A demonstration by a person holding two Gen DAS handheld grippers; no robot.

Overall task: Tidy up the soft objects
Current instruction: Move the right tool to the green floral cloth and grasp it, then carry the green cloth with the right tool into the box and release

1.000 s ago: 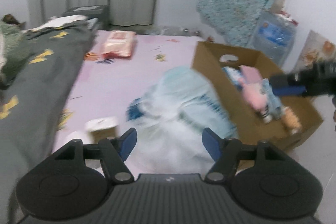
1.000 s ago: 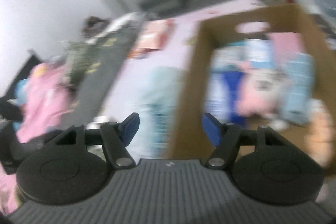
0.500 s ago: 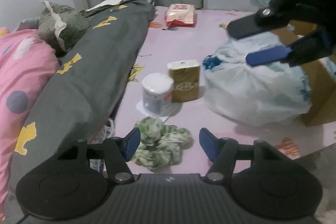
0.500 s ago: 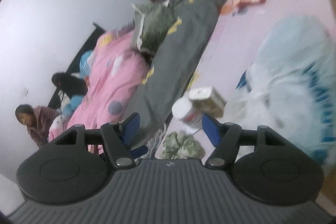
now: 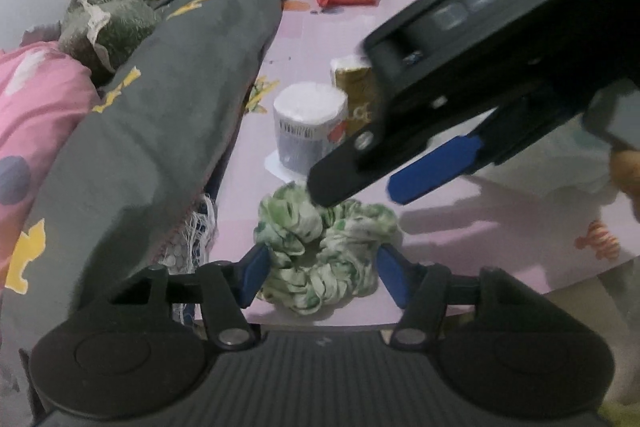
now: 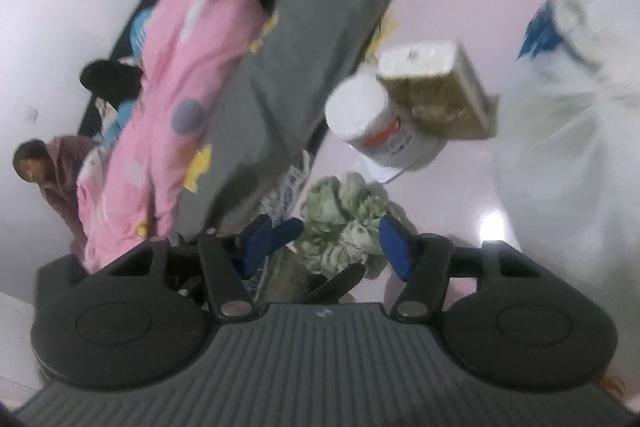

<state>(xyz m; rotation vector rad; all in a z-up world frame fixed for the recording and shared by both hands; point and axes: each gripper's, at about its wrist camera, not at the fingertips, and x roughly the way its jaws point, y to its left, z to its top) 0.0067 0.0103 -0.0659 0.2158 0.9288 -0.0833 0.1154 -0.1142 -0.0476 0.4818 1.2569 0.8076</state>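
Observation:
A green-and-white scrunchie [image 5: 326,247] lies on the pink surface [image 5: 500,227] near its front edge. My left gripper [image 5: 322,273] is low over it with a blue pad on either side, open, the pads close to the fabric but not squeezing it. My right gripper [image 5: 356,193] reaches in from the upper right, its tips over the scrunchie's far side. In the right wrist view the scrunchie [image 6: 344,223] sits between the right gripper's [image 6: 326,247] closing jaws, and the left gripper's fingers [image 6: 286,231] cross below them.
A white tub [image 5: 310,127] and a gold tissue pack [image 5: 356,95] stand just behind the scrunchie. A white plastic bag [image 6: 560,127] bulks on the right. A grey blanket [image 5: 160,107] and pink quilt [image 5: 32,107] border the left. A person [image 6: 44,167] sits far left.
Both grippers came down onto the scrunchie. The right one swung from the cardboard box across to the left. Both pairs of jaws have narrowed.

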